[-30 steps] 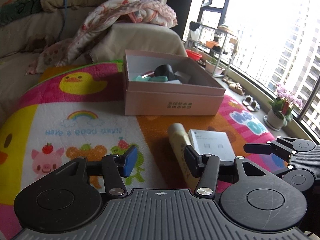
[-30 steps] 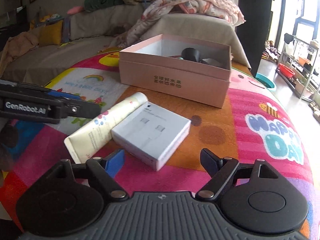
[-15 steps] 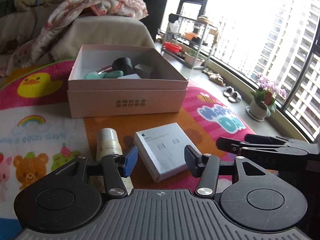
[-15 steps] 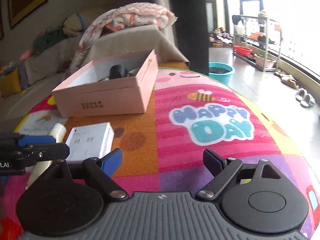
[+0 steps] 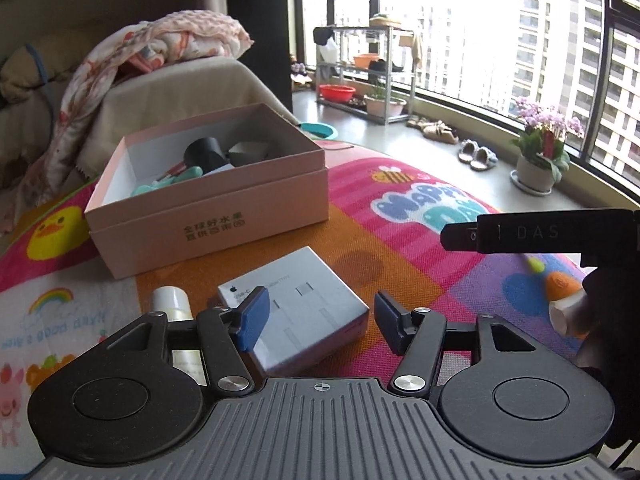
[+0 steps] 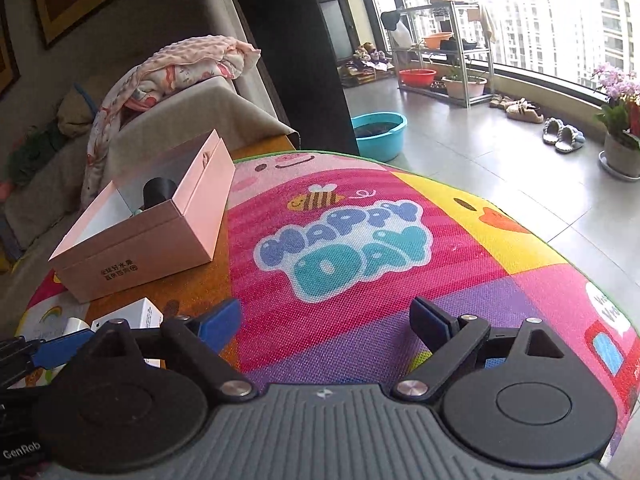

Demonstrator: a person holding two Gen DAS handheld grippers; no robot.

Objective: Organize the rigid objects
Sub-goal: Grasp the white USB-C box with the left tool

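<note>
The white carton [image 5: 298, 312] lies flat on the orange patch of the printed mat [image 5: 420, 216], just in front of the open pink box [image 5: 208, 216], which already holds a black cylinder [image 5: 204, 152] and other small items. A cream tube [image 5: 172, 304] lies just beside the carton on its left. The left gripper [image 5: 316, 318] is held low over the carton's near half; its jaws have just been opening and now stand wide, the carton seen between the blue pads but not pressed by them. The right gripper [image 6: 326, 326] is aimed at bare mat, well apart from the carton; its jaws have likewise just been opening, are wide, and hold nothing. Step judged in hand: approach to the carton for pickup. The next move is judged to call for lowering the left jaws astride the carton's edges, closing, then lifting over the box wall. Whether the jaws span the carton's width cannot be told.
</note>
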